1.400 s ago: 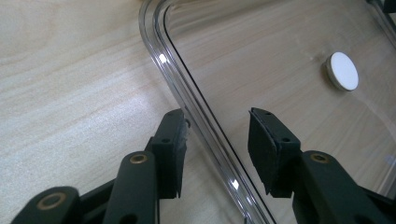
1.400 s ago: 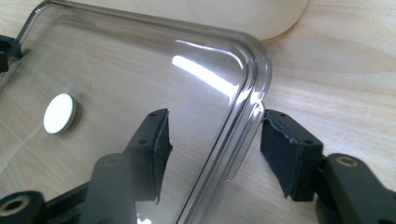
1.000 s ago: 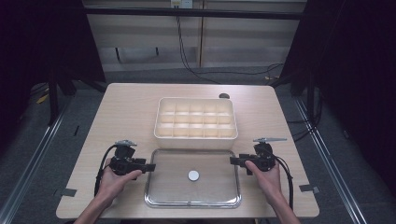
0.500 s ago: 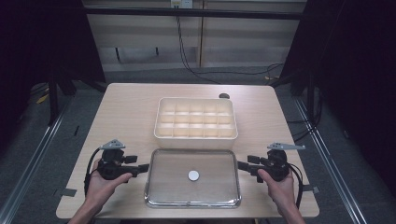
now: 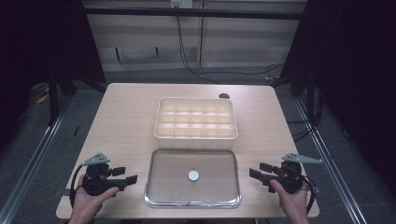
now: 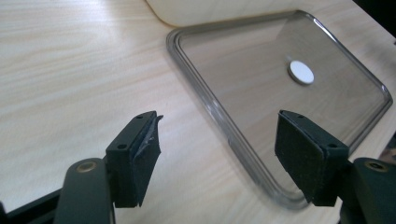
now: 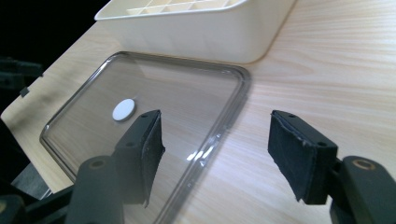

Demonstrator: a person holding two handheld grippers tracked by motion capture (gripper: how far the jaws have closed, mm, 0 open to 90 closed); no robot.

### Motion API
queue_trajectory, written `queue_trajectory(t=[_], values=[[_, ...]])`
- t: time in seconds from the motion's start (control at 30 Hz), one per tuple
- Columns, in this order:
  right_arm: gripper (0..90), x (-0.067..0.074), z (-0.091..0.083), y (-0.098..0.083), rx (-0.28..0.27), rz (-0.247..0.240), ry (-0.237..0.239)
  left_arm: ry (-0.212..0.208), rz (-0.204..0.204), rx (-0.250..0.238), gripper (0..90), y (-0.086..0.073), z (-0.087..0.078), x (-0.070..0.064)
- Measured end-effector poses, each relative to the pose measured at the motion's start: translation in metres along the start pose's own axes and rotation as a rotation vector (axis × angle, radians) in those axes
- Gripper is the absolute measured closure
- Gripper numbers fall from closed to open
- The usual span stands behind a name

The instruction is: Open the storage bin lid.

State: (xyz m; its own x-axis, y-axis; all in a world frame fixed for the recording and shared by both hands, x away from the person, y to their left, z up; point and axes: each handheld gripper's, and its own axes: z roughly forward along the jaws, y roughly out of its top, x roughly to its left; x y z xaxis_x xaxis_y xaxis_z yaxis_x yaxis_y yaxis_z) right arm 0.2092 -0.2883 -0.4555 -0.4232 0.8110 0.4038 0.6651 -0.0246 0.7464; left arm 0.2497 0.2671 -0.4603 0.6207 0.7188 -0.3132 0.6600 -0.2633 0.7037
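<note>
A clear flat lid (image 5: 150, 186) with a white round disc (image 5: 193, 175) at its middle lies flat at the front of the wooden table. Behind it stands a white box (image 5: 195, 138) divided into several empty compartments. My left gripper (image 5: 127, 175) hovers just left of the lid and points at it. Its jaws have just been opening and hold nothing. My right gripper (image 5: 258, 171) hovers off the lid's right side, its jaws also just opened and empty. The left gripper (image 6: 219, 135) looks over the lid's rim (image 6: 210, 107), as does the right gripper (image 7: 215, 135).
A small dark round thing (image 5: 224, 96) lies at the table's back edge behind the box. Bare wood (image 5: 121, 121) runs along both sides of the box. My hands are close to the table's front edge (image 5: 187, 217). Cables and metal rails lie on the dark floor around.
Both grippers have drawn outward from the lid's short sides and toward the front edge. Their jaws stand wider than before. The lid has stayed in place.
</note>
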Motion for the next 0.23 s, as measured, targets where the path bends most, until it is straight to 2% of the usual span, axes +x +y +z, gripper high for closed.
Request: queue_trajectory(t=[0.1,0.17,0.23], values=[[35.3,-0.004,-0.006,-0.003,-0.014,0.009,-0.029,-0.006,-0.017,-0.028,31.8,-0.003,-0.006,0.007],[35.3,-0.007,-0.006,-0.004,-0.023,0.016,-0.027,0.039,0.002,-0.042,32.5,-0.002,-0.008,0.010],[35.0,-0.008,-0.004,-0.005,-0.010,0.003,-0.046,0.020,-0.033,-0.051,33.6,-0.003,-0.008,0.015]])
